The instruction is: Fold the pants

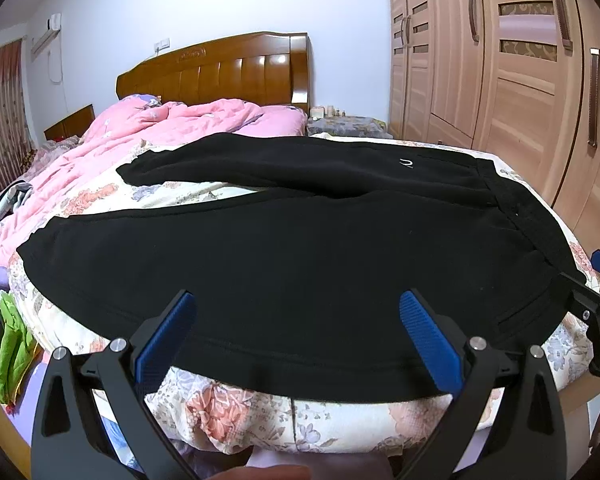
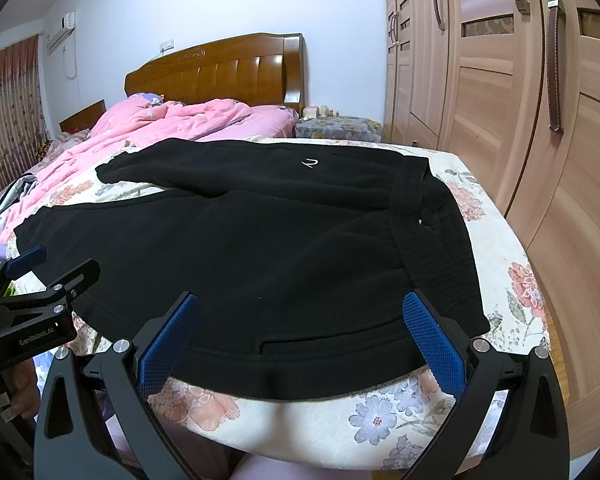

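Black pants lie spread flat across the foot of the bed, legs running left, waistband at the right. They show in the right wrist view too, with the waistband at the right. My left gripper is open and empty, hovering over the near leg's front edge. My right gripper is open and empty, over the near hip and pocket area. Each gripper shows at the edge of the other's view.
A floral bedspread covers the bed. A pink quilt is heaped at the far left below the wooden headboard. A wardrobe stands close on the right. Green items lie at the left.
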Demonstrator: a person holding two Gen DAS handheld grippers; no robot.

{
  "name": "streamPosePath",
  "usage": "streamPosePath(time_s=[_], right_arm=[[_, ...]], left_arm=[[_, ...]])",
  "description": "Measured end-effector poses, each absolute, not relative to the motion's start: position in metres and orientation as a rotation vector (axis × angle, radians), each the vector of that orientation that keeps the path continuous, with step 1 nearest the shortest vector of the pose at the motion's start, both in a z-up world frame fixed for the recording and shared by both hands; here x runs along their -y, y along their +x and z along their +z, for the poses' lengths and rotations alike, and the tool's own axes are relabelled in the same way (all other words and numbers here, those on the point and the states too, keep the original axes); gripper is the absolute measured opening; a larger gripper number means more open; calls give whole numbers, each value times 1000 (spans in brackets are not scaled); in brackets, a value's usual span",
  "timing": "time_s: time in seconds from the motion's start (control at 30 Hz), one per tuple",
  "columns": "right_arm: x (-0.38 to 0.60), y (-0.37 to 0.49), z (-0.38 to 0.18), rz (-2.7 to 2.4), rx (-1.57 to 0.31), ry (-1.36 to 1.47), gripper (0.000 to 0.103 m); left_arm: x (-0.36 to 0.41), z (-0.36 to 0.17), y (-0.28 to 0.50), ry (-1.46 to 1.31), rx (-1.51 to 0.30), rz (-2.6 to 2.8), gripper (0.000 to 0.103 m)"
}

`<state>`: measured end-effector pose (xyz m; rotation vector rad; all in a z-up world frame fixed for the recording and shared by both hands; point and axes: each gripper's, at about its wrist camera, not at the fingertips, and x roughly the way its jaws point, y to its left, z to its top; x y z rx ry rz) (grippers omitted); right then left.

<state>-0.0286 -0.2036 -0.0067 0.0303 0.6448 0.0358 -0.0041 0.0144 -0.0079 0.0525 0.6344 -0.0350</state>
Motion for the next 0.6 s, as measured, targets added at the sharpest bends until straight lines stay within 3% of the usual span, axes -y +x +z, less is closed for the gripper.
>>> streamPosePath(time_s=[0.6], right_arm=[[206,-29,-8,35,-650,42,99]], left_arm=[[-20,-8,-5,36,-641,-31,102]])
